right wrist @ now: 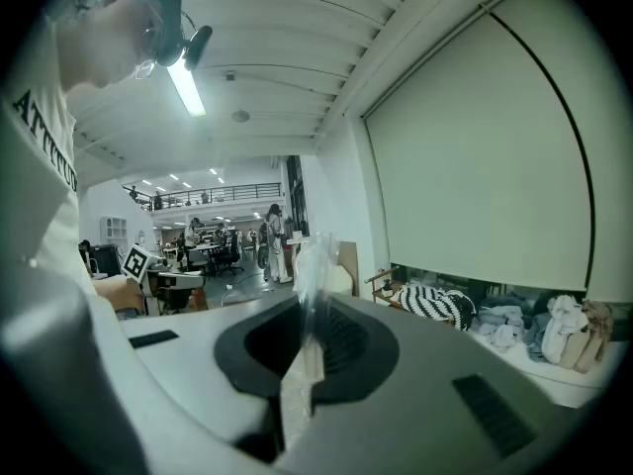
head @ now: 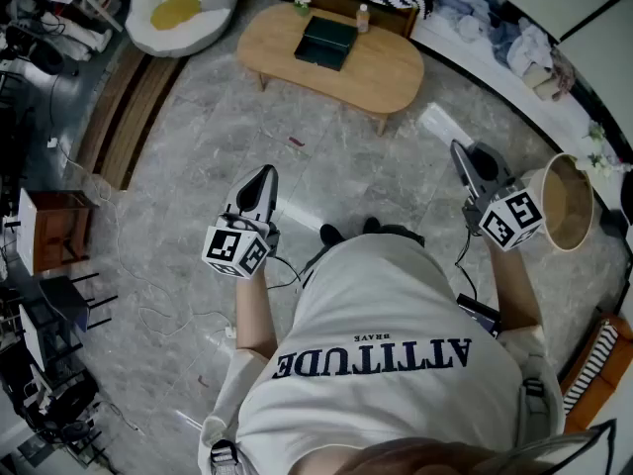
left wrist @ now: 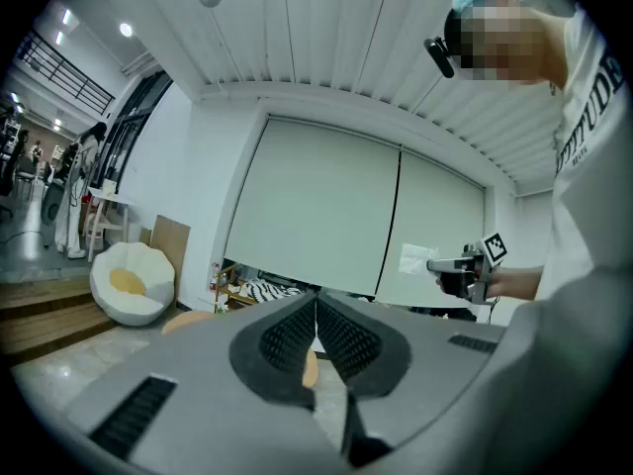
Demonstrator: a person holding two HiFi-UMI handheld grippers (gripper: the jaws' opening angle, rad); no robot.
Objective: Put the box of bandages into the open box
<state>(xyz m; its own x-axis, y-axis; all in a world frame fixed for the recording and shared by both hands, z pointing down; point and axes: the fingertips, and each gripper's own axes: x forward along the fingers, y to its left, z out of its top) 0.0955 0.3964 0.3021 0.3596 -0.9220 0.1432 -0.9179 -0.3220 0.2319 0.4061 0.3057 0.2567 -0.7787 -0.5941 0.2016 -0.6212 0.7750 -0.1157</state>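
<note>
I stand on a marble floor with a gripper in each hand. My right gripper (head: 458, 148) is shut on a thin clear plastic pack (head: 438, 122), which sticks out forward from its tips. In the right gripper view the pack (right wrist: 309, 265) stands upright between the jaws (right wrist: 307, 315). The left gripper view shows it as a whitish rectangle (left wrist: 415, 258). My left gripper (head: 265, 173) is shut, and its pads (left wrist: 297, 336) meet with nothing between them. A dark green box (head: 325, 43) lies on the oval wooden table (head: 396, 77), well ahead of both grippers.
A small bottle (head: 363, 16) stands at the table's far edge. A white beanbag with a yellow centre (head: 183, 8) lies far left and a wicker basket (head: 567, 201) is to my right. A brown cabinet (head: 49, 228) and loose cables (head: 148, 315) are on the left.
</note>
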